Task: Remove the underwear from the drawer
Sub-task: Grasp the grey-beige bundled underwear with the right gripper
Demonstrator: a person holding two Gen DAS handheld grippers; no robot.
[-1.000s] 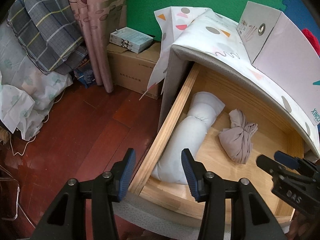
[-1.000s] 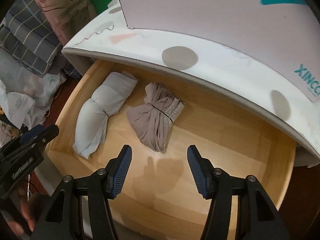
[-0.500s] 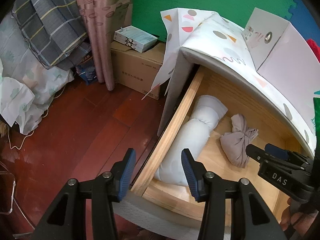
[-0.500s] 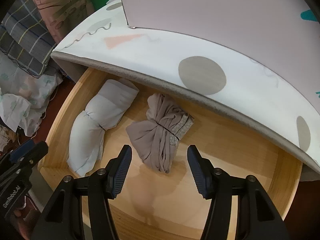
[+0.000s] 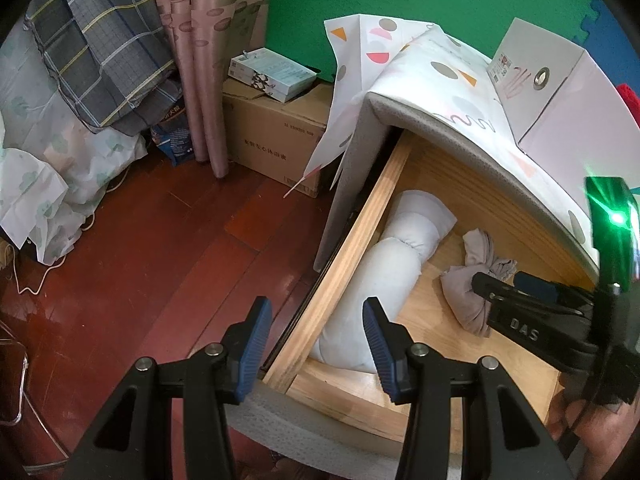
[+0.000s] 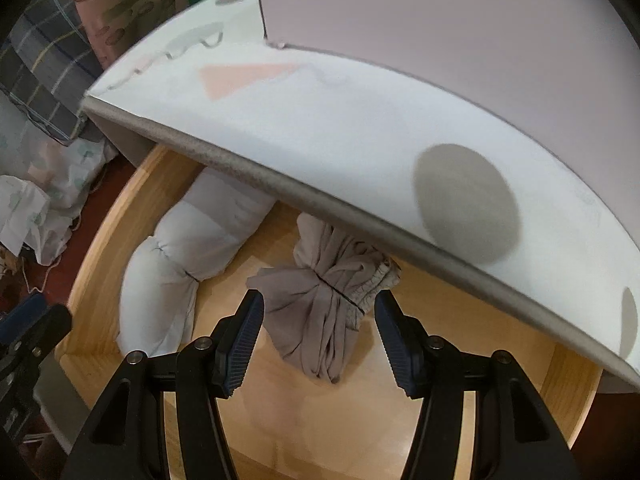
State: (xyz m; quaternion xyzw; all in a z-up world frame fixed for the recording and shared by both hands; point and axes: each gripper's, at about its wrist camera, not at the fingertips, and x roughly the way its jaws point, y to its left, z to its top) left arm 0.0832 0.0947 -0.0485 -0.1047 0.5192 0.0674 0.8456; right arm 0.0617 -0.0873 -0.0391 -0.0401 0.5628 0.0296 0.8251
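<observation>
Underwear: taupe bundle tied at the middle with a thin dark band, lying on the floor of the open wooden drawer, about mid-drawer, its far end tucked under the cabinet top's overhang. From where I'm driving, the right gripper points steeply down over it with jaws spread. The bundle sits in the gap between the blue pads, and I see no pad pressing on fabric. In the left wrist view the right gripper's black fingers overlap the bundle's right side; I can't tell contact from that angle.

White rolled bundle, also tied at its waist, lies just beside the taupe one along the drawer's left wall. The two look close but apart.

Left gripper hangs over the drawer's front-left corner, jaws spread, nothing between them: one pad over the red wood floor, the other over the near end of the white roll.

Patterned white cloth covers the cabinet top, with a pale box standing on it. Cardboard carton stands on the floor left of the cabinet.
</observation>
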